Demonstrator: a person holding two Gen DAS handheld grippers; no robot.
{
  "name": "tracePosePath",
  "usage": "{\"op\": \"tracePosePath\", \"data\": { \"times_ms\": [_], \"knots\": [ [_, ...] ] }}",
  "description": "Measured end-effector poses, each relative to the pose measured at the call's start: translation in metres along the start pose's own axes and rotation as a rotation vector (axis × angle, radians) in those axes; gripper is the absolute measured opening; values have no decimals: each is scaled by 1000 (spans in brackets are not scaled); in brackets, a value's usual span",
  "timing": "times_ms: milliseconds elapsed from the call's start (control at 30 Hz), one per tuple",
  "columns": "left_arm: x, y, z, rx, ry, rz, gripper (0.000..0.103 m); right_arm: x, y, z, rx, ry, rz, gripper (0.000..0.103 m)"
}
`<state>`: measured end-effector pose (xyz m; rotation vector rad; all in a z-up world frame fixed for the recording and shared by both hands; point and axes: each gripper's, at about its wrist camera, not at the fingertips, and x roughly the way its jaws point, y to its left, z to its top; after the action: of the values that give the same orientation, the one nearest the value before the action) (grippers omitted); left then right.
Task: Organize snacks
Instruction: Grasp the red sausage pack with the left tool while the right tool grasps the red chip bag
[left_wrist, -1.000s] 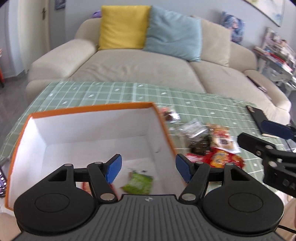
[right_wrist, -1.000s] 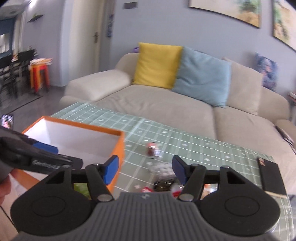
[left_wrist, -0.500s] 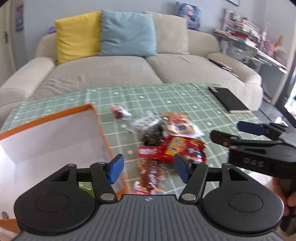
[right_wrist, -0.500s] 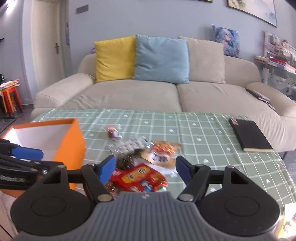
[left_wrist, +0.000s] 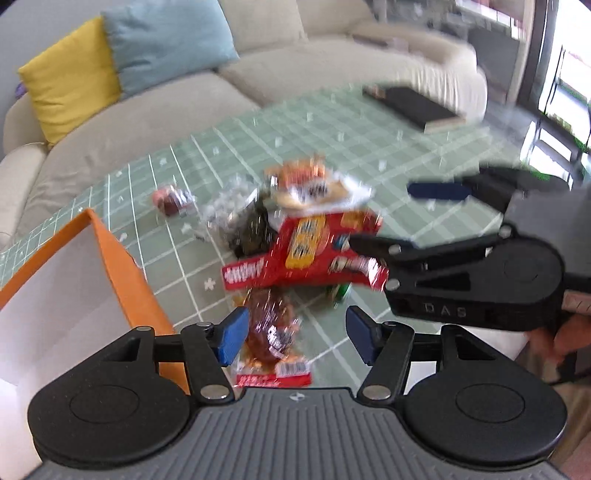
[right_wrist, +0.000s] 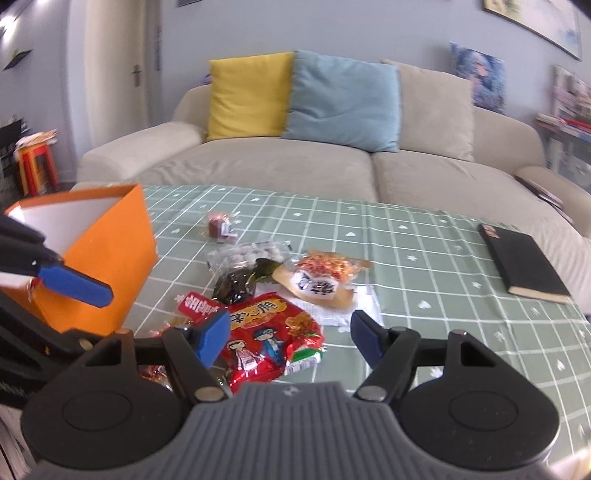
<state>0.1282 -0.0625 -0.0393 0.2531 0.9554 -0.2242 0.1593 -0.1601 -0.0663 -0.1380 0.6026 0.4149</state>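
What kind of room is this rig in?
Most likely a home living room: beige sofa with yellow cushion and blue cushion, framed picture on the wall, low table with checked cloth.

A beige sofa (right_wrist: 295, 173) stands behind the table, with a yellow cushion (right_wrist: 247, 94), a light blue cushion (right_wrist: 341, 99) and a beige cushion (right_wrist: 437, 110) propped side by side against its back. A green checked tablecloth (right_wrist: 424, 258) covers the table, and a black book (right_wrist: 524, 264) lies on it near the right edge. A red stool (right_wrist: 37, 166) stands at far left
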Motion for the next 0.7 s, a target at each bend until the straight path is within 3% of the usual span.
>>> {"op": "tracePosePath", "data": {
  "times_ms": [433, 567, 700],
  "knots": [
    [58, 3, 14, 20, 242, 47, 66, 52, -1, -2, -101, 73, 114, 73],
    [72, 3, 13, 0, 294, 45, 65, 60, -1, -3, -108, 92, 139, 78],
    [80, 6, 13, -25, 314, 74, 66, 65, -7, -3, -62, 129, 165, 76]
  ]
}}
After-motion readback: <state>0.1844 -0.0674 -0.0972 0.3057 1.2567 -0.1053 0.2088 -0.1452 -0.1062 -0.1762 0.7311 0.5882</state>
